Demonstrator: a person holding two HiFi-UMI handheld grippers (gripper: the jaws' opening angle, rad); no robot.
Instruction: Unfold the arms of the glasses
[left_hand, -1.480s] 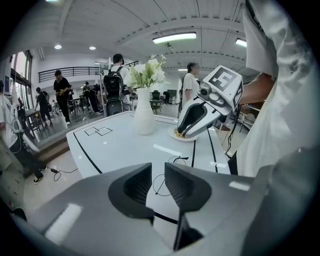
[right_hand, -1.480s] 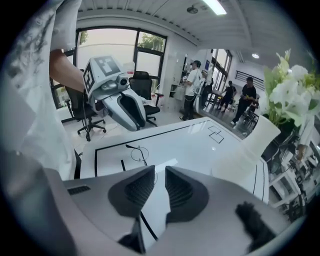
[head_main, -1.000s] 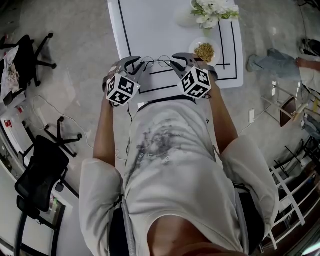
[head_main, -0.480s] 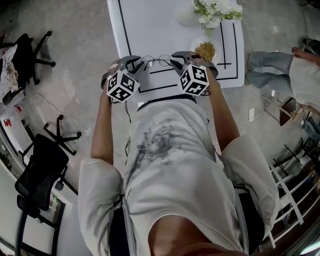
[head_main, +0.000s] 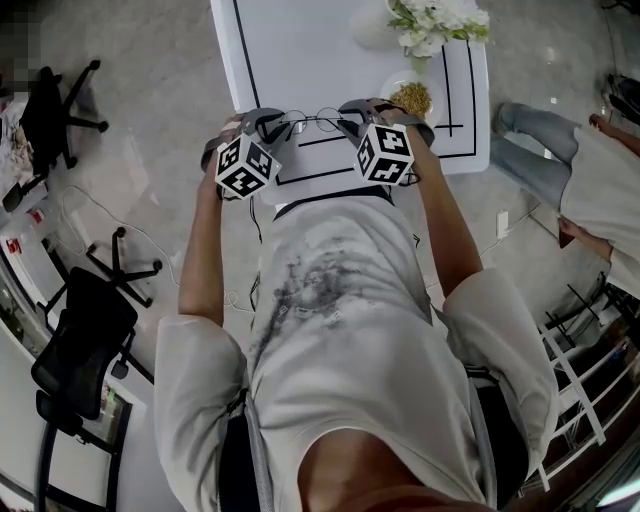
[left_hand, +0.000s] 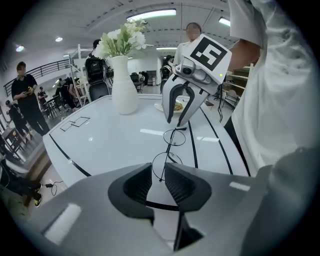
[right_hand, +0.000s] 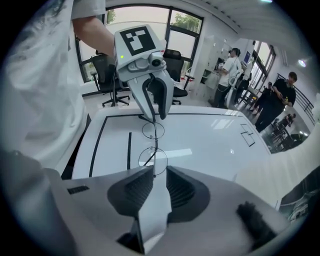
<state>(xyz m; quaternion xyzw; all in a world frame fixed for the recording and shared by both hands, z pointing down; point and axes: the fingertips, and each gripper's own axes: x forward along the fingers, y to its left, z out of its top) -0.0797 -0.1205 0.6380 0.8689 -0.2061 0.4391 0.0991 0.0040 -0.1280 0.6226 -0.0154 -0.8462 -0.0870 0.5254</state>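
We record a white black-lined table top (head_main: 300, 60), smooth and glossy; round glasses (head_main: 312, 122) of thin dark metal wire; left gripper (left_hand: 158, 166) and right gripper (right_hand: 160, 168) in matt grey plastic, pads ribbed.

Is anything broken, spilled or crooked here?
Nothing stands out. The thin round wire-framed glasses look whole, gripped at each end by the left gripper and right gripper over the white table. The white vase of flowers stands upright, and nothing has spilled round the small bowl of food.

Bright ceiling lights (left_hand: 151, 14), glare on glossy table (left_hand: 150, 132), fisheye edges, dark corners
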